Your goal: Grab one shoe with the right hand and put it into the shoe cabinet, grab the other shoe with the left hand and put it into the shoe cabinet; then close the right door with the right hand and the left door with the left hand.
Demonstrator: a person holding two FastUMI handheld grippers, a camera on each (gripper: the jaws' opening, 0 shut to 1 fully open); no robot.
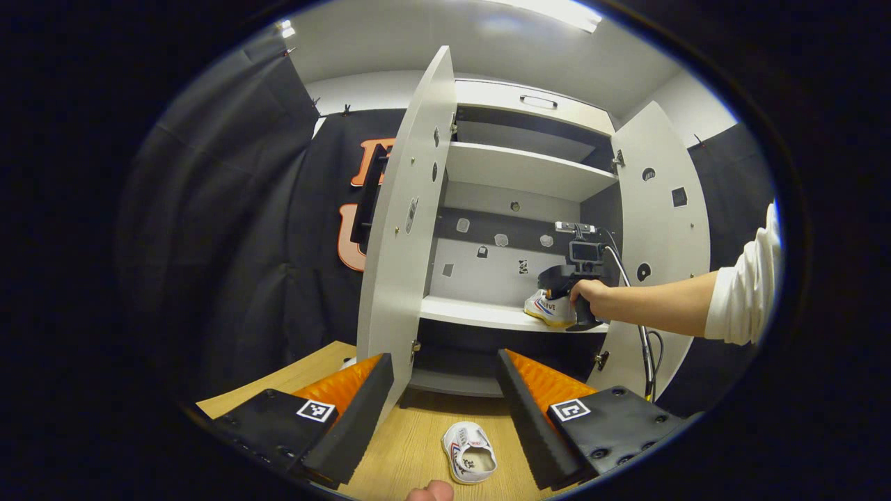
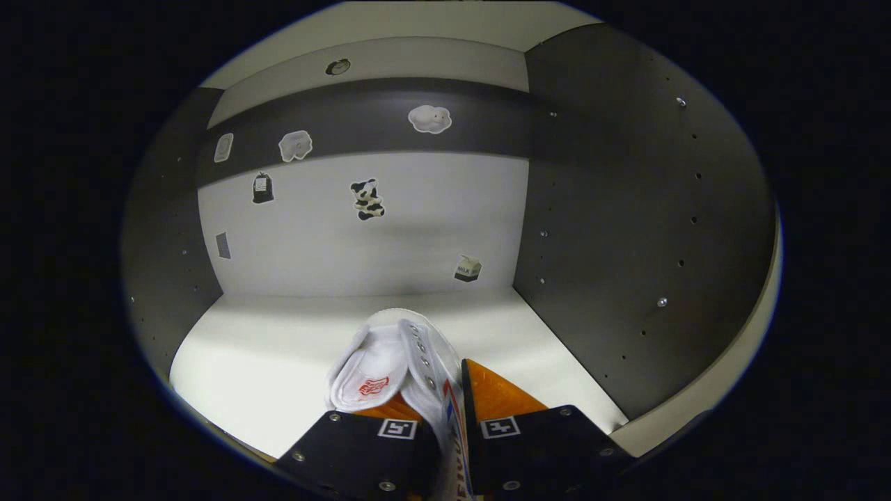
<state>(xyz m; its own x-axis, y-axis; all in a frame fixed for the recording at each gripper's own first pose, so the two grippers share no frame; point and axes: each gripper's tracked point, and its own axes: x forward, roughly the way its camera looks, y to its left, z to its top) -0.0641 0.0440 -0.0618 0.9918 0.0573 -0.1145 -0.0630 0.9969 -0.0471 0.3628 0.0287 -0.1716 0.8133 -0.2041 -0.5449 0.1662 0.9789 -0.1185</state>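
Right gripper view: my right tool is clamped on one white shoe over the cabinet shelf; my left tool gapes wide above the other shoe on the counter.

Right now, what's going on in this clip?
A person is loading shoes into the shoe cabinet. The right gripper, shut on the first shoe, has it over the middle shelf. The left gripper is open above the second shoe on the floor. Both doors are open.
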